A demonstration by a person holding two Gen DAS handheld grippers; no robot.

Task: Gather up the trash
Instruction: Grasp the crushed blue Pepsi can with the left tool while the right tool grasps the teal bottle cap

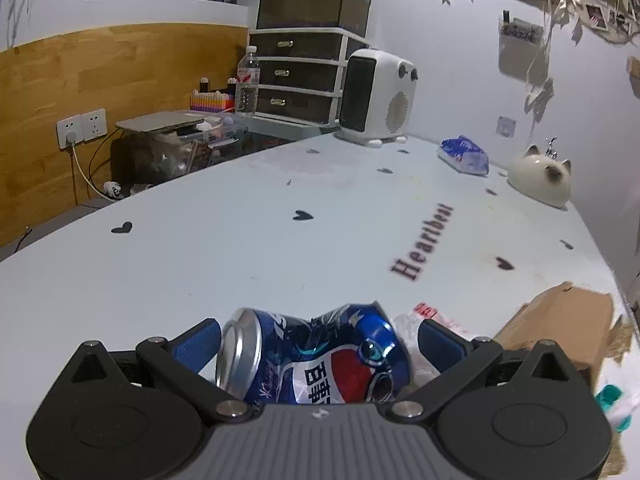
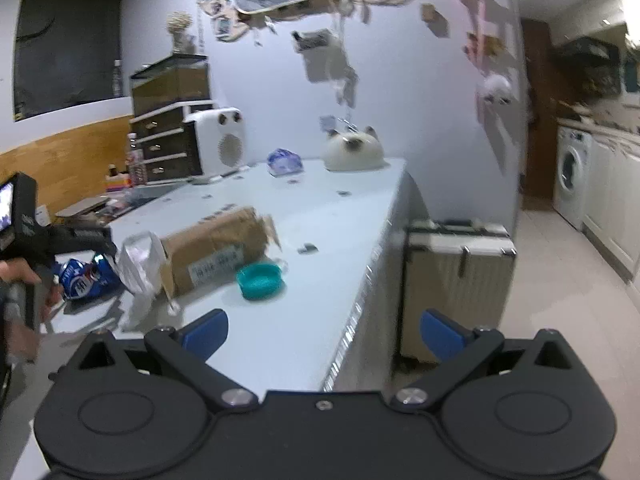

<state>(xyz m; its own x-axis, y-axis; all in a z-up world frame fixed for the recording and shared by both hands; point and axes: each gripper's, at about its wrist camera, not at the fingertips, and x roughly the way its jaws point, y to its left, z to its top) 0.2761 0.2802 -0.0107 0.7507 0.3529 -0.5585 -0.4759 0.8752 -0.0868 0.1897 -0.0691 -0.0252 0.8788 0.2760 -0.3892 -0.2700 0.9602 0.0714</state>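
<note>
Thin, dented metal makes the can point(image 1: 316, 360), near on the table point(image 1: 280, 248), light and slippery, so we squeeze its middle softly between our left gripper's point(image 1: 318, 340) wide jaws while our right gripper point(image 2: 324, 330) waits wide and empty.

table point(image 1: 280, 248) lies bare beyond the can point(image 1: 312, 360); cardboard box point(image 1: 560, 328) crowds its right side.

White wall point(image 1: 452, 60), drawers point(image 1: 298, 76), tiled floor point(image 2: 560, 280)
</note>
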